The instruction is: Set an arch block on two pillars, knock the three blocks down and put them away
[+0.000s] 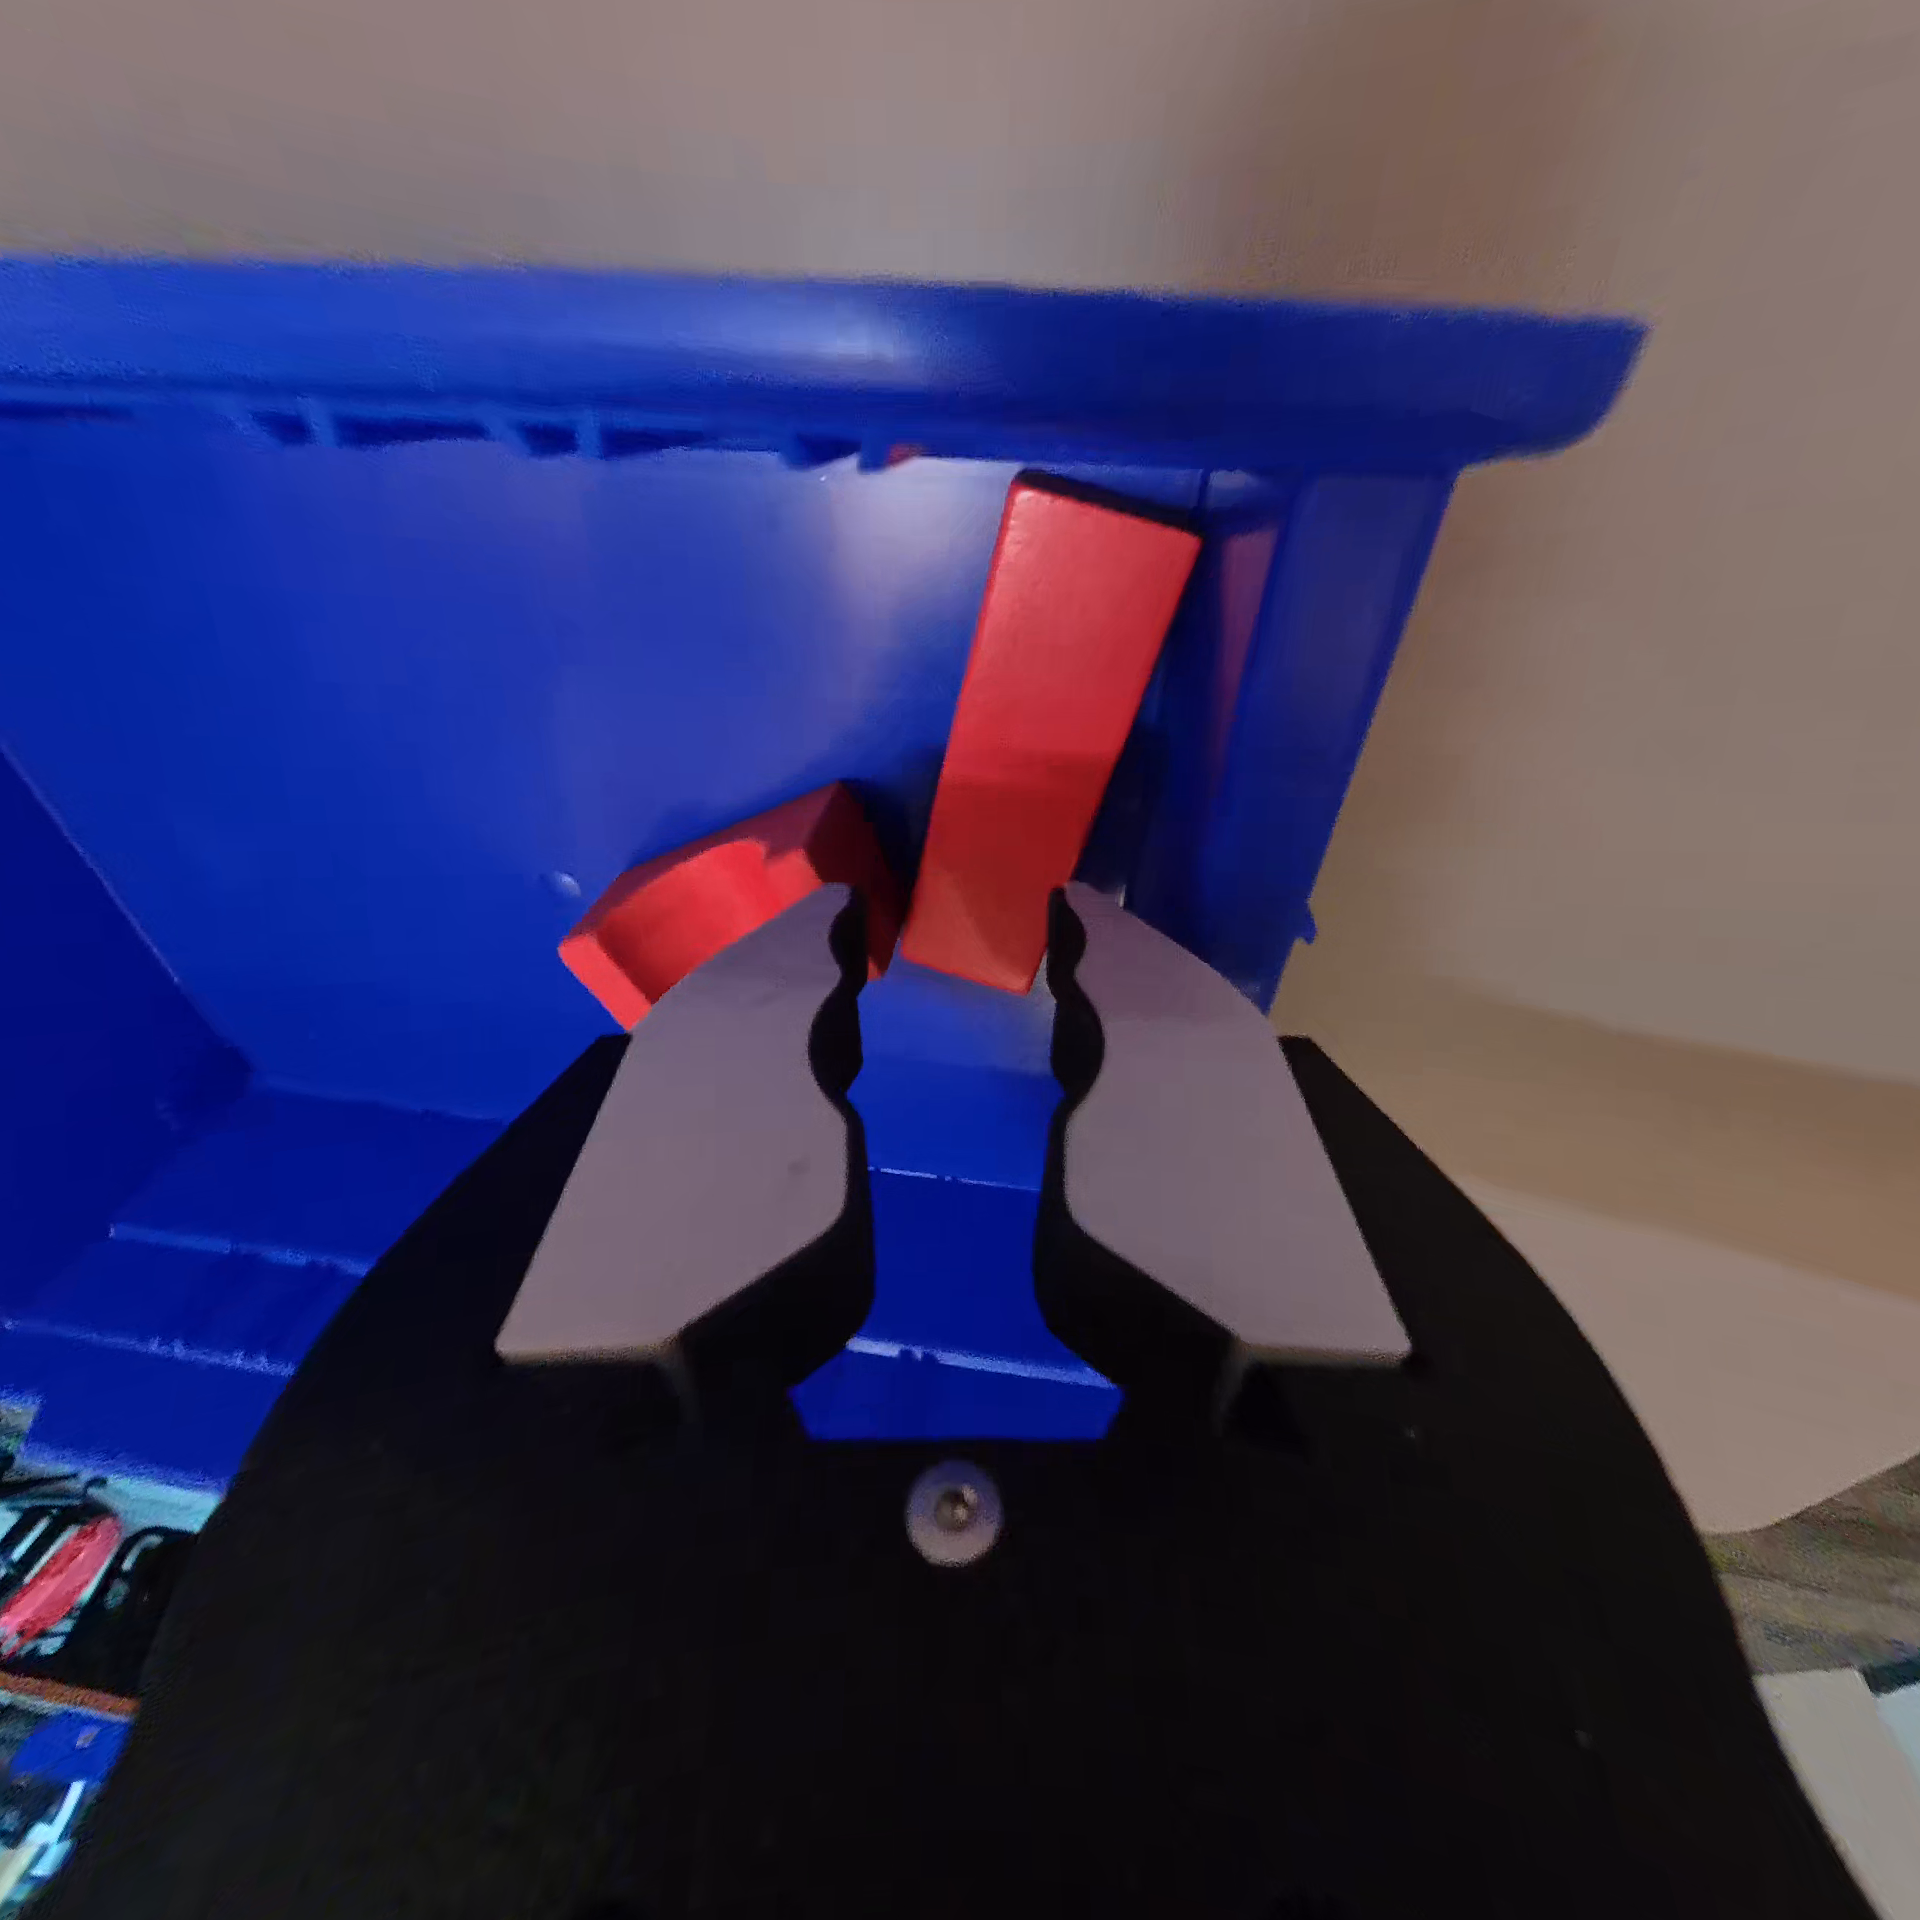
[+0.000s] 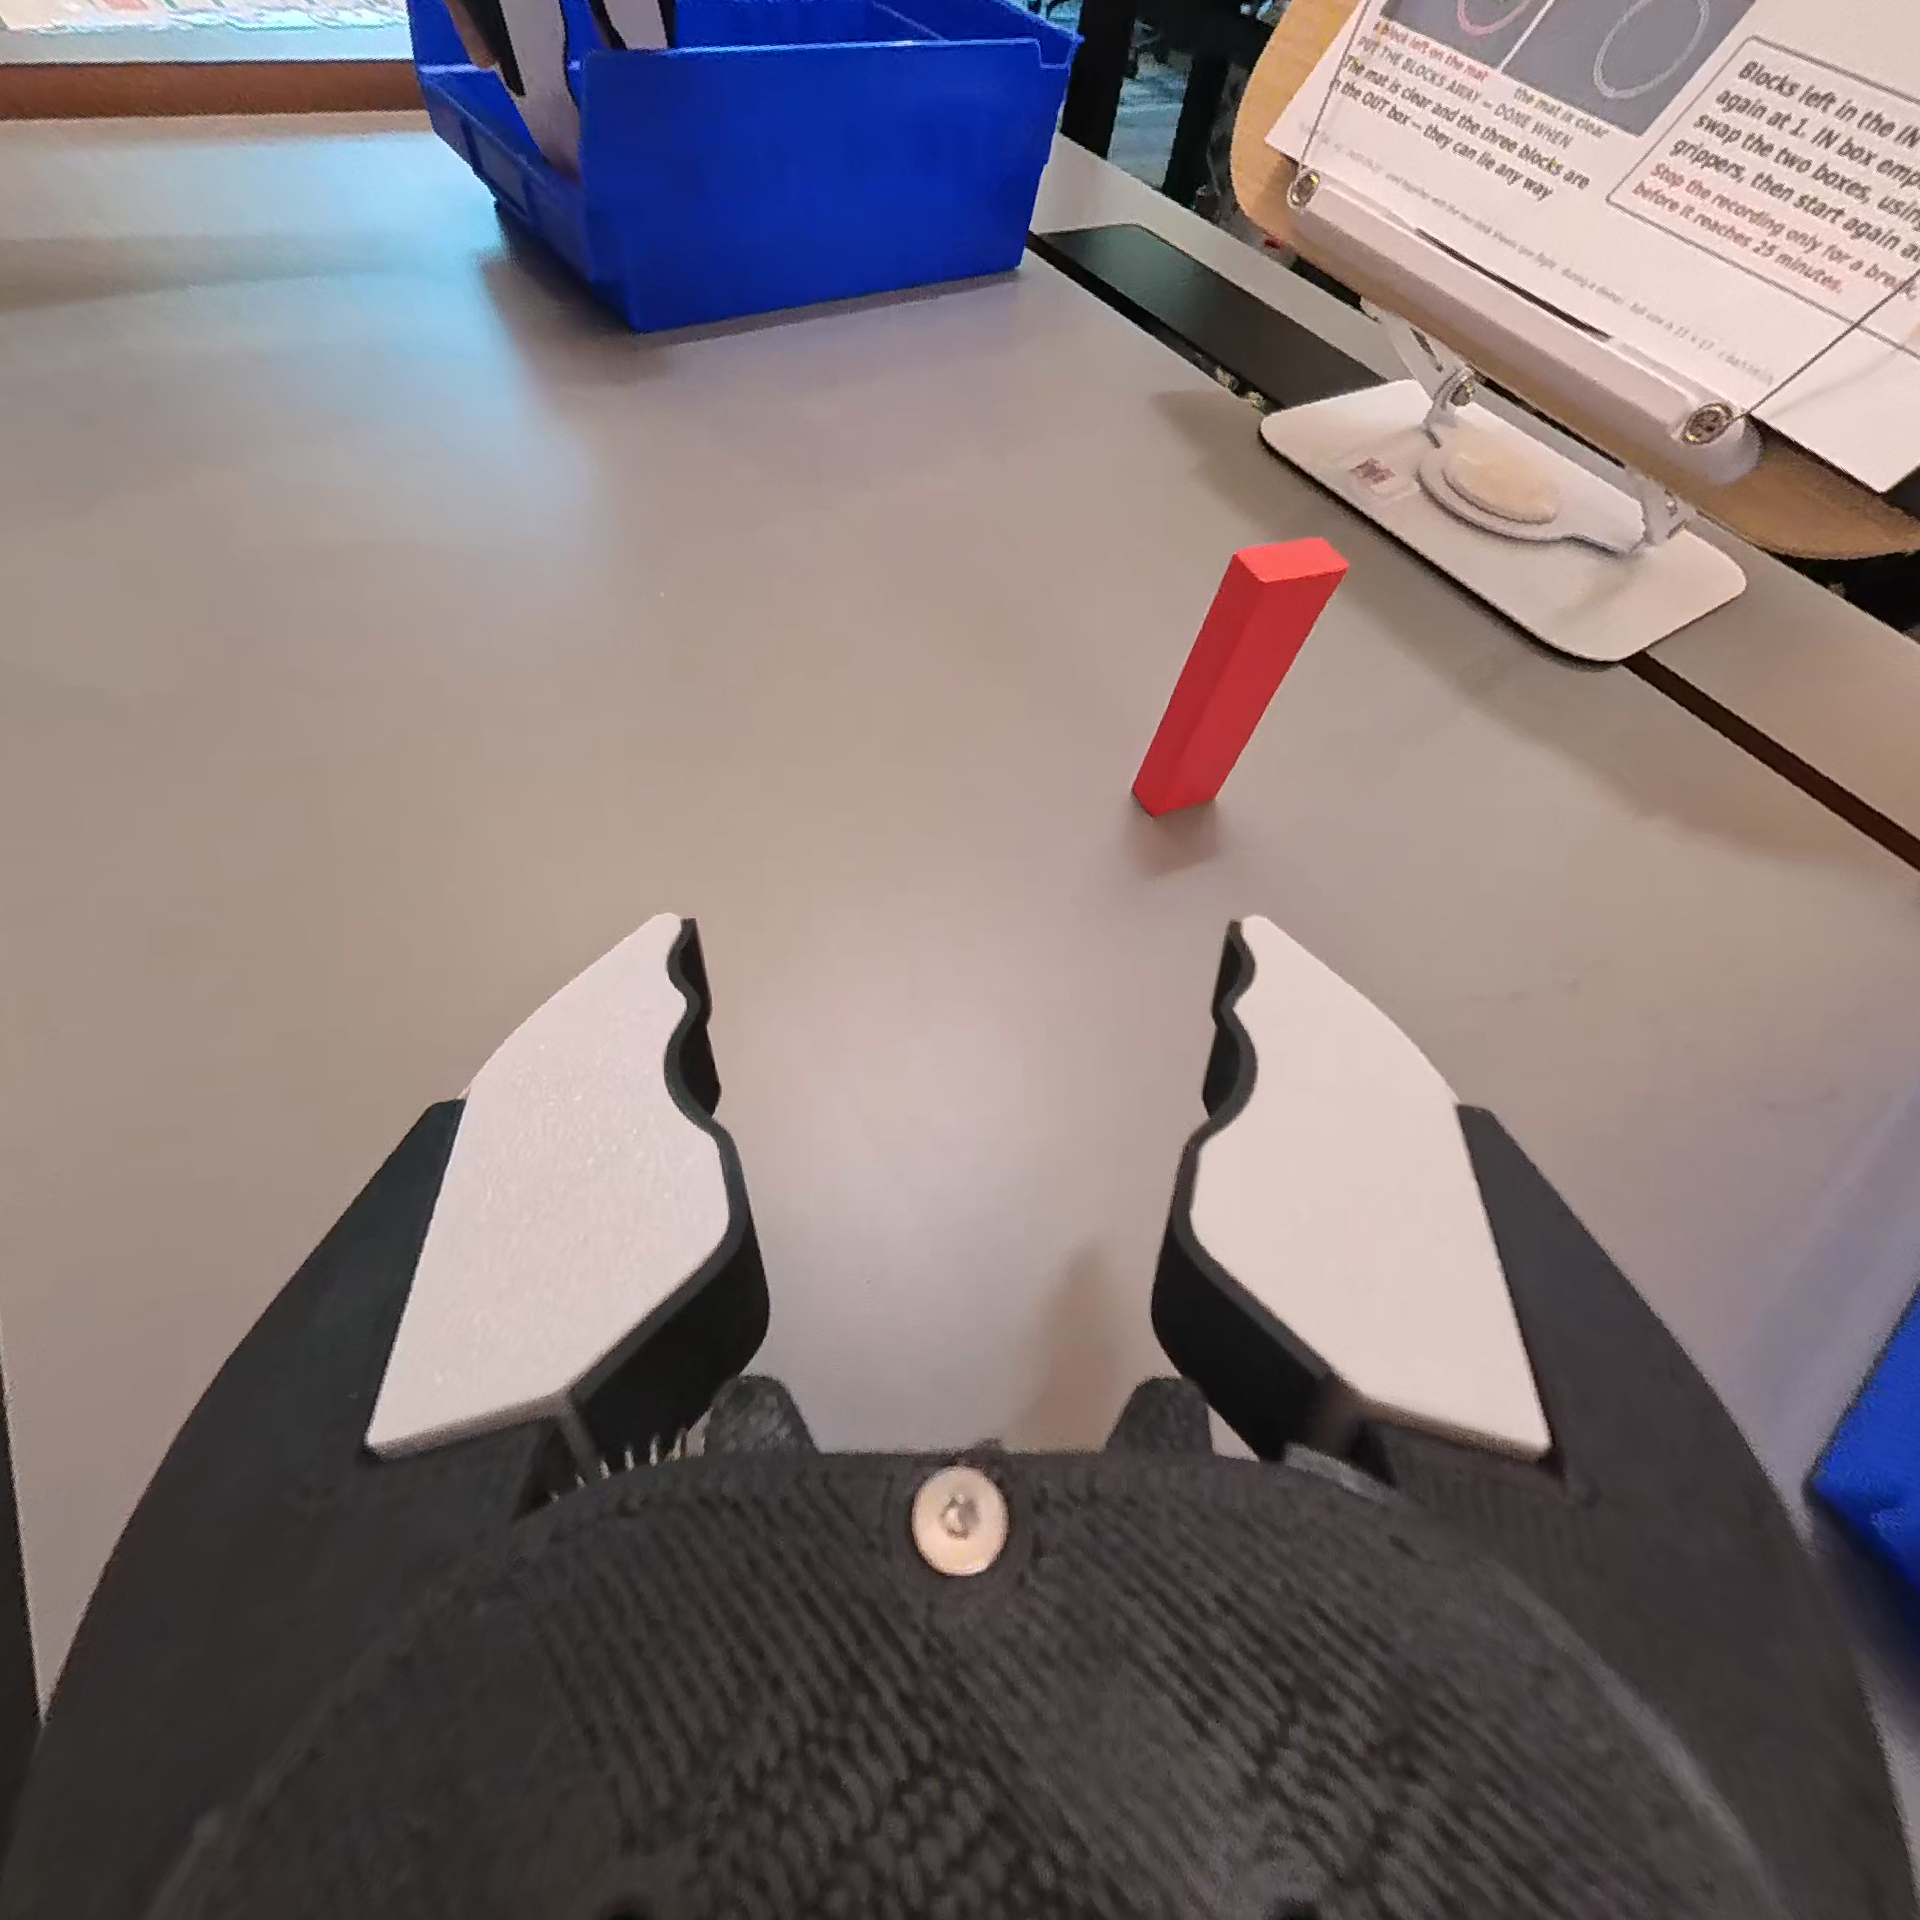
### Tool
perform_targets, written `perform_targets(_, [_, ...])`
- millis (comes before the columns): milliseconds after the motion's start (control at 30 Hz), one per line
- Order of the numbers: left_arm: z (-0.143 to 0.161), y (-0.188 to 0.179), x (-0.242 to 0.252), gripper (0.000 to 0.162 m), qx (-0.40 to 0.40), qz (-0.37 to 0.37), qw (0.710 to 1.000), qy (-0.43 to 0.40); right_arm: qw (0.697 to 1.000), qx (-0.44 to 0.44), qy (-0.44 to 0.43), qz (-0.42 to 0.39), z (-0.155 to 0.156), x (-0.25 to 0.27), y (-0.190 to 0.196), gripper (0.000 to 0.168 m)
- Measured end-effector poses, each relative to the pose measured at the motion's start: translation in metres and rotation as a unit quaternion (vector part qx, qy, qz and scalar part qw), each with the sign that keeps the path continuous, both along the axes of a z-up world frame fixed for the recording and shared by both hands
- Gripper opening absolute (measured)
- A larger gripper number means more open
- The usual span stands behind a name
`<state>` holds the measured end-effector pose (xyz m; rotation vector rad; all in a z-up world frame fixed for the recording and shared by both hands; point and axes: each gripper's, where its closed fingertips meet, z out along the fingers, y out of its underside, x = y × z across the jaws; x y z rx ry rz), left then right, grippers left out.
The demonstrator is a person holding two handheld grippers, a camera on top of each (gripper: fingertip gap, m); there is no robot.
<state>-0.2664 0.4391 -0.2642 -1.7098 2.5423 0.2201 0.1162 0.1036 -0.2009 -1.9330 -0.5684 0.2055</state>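
Note:
My left gripper (image 1: 954, 904) is inside a blue bin (image 1: 790, 343), its jaws partly apart. A long red block (image 1: 1049, 727) leans against the bin's far wall near the right corner, its lower end just at my fingertips, with gaps at both sides. A second red block (image 1: 717, 904) lies tilted to its left, partly behind my left finger (image 1: 717, 1122). My right gripper (image 2: 961, 935) is open and empty over the grey table (image 2: 416, 623). A third red block (image 2: 1236, 675) stands upright ahead and to its right. The blue bin (image 2: 810, 197) sits at the far end, the other gripper (image 2: 540, 83) reaching into it.
A white stand (image 2: 1507, 520) holding a printed sheet (image 2: 1662, 177) sits at the table's right edge. A black strip (image 2: 1205, 291) runs along that edge. Another blue object (image 2: 1881, 1455) shows at the near right. Beyond the bin wall in the left wrist view is a beige surface (image 1: 1662, 935). About 50 cm separates my left fingertips from my right.

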Motion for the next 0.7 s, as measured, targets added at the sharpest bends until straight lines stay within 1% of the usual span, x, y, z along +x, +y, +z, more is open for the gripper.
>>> perform_targets(33, [-0.001, -0.001, 0.001, 0.031, -0.003, -0.005, 1.0, 0.005, 1.0, 0.001, 0.0, -0.002, 0.001, 0.001, 0.0, 0.094])
perform_targets(133, [-0.003, -0.001, 0.002, 0.029, 0.007, -0.03, 0.999, 0.019, 1.0, 0.001, -0.004, -0.005, 0.002, 0.005, -0.001, 0.095])
perform_targets(200, [-0.003, -0.004, 0.009, 0.026, 0.01, -0.05, 0.999, 0.008, 1.0, 0.001, -0.008, -0.009, 0.001, 0.008, 0.0, 0.095])
perform_targets(333, [-0.011, -0.009, 0.014, 0.009, -0.001, -0.06, 0.998, 0.006, 1.0, 0.0, -0.002, -0.016, 0.001, 0.013, 0.003, 0.095])
perform_targets(400, [-0.011, -0.01, 0.013, 0.009, -0.014, -0.056, 0.998, 0.006, 1.0, 0.002, 0.0, -0.017, 0.002, 0.014, 0.006, 0.095])
perform_targets(433, [-0.011, -0.012, 0.012, 0.004, -0.024, -0.047, 0.999, 0.007, 1.0, 0.002, -0.001, -0.017, 0.003, 0.014, 0.006, 0.095])
perform_targets(500, [-0.012, -0.016, 0.01, 0.002, -0.049, -0.031, 0.998, 0.007, 1.0, 0.001, -0.006, -0.015, 0.002, 0.014, 0.007, 0.095])
perform_targets(567, [-0.012, -0.015, 0.011, 0.008, -0.058, -0.024, 0.998, -0.001, 1.0, 0.0, -0.009, -0.015, 0.002, 0.015, 0.009, 0.095])
perform_targets(600, [-0.012, -0.012, 0.012, 0.015, -0.054, -0.021, 0.998, -0.008, 1.0, 0.0, -0.008, -0.015, 0.002, 0.015, 0.01, 0.095])
perform_targets(667, [-0.01, -0.002, 0.017, 0.039, -0.033, -0.019, 0.999, -0.026, 1.0, 0.002, -0.007, -0.015, 0.003, 0.016, 0.012, 0.095])
perform_targets(700, [-0.009, 0.002, 0.018, 0.044, -0.024, -0.013, 0.999, -0.033, 1.0, 0.002, -0.007, -0.015, 0.003, 0.016, 0.012, 0.095])
